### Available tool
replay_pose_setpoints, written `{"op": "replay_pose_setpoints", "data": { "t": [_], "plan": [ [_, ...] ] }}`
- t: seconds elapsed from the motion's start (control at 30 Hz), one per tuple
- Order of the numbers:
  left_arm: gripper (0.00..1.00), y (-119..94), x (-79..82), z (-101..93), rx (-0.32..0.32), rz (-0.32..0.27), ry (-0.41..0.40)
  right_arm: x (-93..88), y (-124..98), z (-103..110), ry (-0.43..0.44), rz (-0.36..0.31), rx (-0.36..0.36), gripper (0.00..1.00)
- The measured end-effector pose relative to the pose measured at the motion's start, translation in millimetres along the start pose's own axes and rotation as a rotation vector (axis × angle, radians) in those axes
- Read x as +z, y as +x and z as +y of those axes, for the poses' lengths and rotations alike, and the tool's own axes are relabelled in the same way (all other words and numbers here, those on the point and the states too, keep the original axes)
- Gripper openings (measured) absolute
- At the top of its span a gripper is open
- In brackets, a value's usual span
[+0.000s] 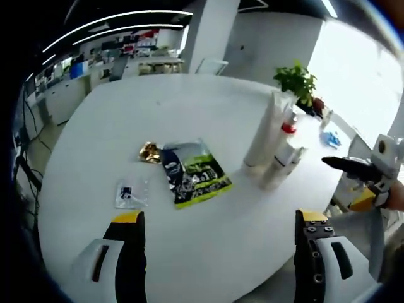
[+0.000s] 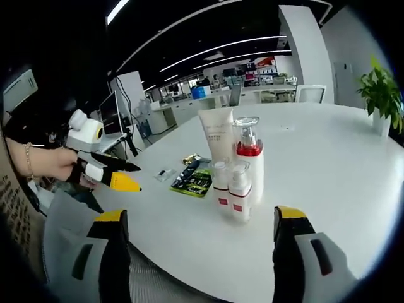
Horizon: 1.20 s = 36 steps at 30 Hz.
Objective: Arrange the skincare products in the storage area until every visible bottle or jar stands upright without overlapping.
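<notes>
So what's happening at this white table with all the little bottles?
A person holds a two-jaw gripper in each hand over a round white table. Both the left gripper and the right gripper are open and hold nothing. A tall white tube, a red-collared pump bottle and two small bottles stand upright, close together. Beside them lie a green and black sachet, a gold wrapper and a small clear packet, flat on the table.
</notes>
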<state>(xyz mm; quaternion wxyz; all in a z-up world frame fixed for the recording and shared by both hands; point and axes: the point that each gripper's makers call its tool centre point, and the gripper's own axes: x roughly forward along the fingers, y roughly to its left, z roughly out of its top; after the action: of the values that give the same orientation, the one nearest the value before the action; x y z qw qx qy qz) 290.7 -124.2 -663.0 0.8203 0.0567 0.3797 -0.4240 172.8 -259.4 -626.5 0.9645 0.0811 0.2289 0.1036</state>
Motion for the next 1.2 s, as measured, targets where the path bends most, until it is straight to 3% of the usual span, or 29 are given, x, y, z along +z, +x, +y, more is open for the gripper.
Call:
{"op": "replay_pose_setpoints", "data": {
  "t": [0.2, 0.3, 0.5, 0.57, 0.67, 0.8, 1.2],
  "plan": [
    [0.97, 25, 2.9, -1.4, 0.019, 0.056, -0.003, 1.0, -1, -3, 0.001, -0.007, -0.011, 0.95],
    [0.97, 34, 6.8, 2.6, 0.063, 0.07, 0.052, 1.6, -1, -2, 0.006, -0.011, -0.004, 0.95],
    [0.97, 54, 12.2, 3.1, 0.082, 0.109, 0.025, 0.1, -1, -5, 0.013, -0.004, -0.019, 0.95],
    [0.97, 60, 10.1, 8.9, 0.116, 0.133, 0.021, -0.1, -2, -6, 0.02, -0.004, -0.025, 0.95],
    [0.97, 69, 12.6, 16.6, 0.162, 0.125, 0.032, -0.5, -2, -7, 0.027, -0.003, -0.03, 0.95],
    [0.97, 80, 14.2, 29.5, 0.22, 0.131, -0.018, -1.1, -3, -9, 0.033, 0.0, -0.041, 0.95],
    [0.97, 111, 15.9, 40.6, 0.272, 0.192, -0.038, -2.0, -4, -20, 0.068, -0.001, -0.089, 0.94]
  ]
}}
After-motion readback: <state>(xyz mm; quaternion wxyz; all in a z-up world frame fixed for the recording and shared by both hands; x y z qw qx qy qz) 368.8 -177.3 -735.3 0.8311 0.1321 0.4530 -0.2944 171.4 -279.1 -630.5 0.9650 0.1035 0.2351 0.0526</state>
